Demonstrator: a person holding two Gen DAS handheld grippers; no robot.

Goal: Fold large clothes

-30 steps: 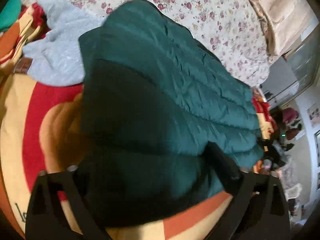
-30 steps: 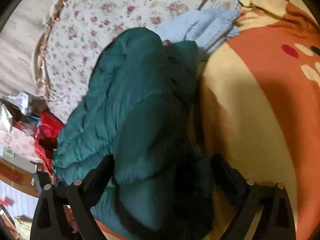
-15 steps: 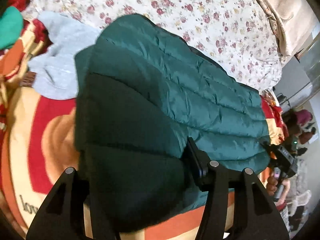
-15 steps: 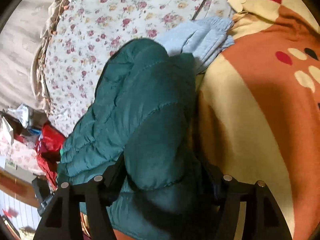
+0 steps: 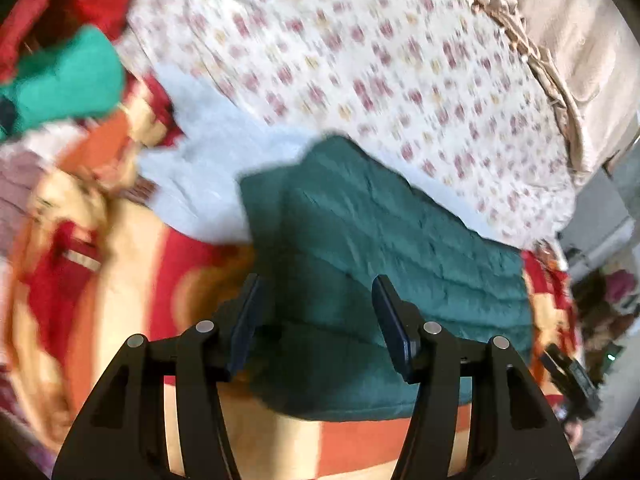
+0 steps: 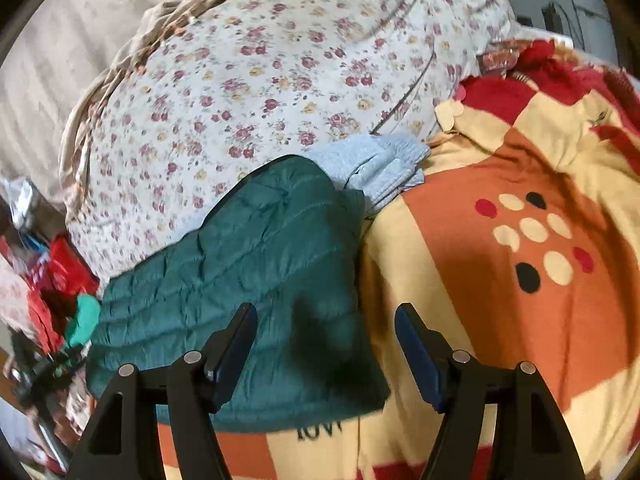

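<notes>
A dark green quilted jacket (image 5: 380,240) lies folded into a flat block on the bed, partly on the floral sheet and partly on the red, orange and cream blanket. My left gripper (image 5: 318,316) hovers above its near left part, jaws half apart, pads touching nothing. In the right wrist view the same jacket (image 6: 248,248) lies low and left. My right gripper (image 6: 326,340) hangs over its near right corner, jaws apart and empty, the right finger over the blanket (image 6: 520,280).
A pale blue-grey sweater (image 5: 208,168) lies against the jacket's far corner (image 6: 380,164). A bright green garment (image 5: 68,80) and red cloth are heaped at the far left. The floral sheet (image 6: 260,80) spreads beyond. Clutter stands off the bed's edge (image 5: 592,312).
Both grippers' jaws narrowed from wide open around the jacket's folds, then rose and pulled back. The jacket stays flat on the bed and looks smaller in both views.
</notes>
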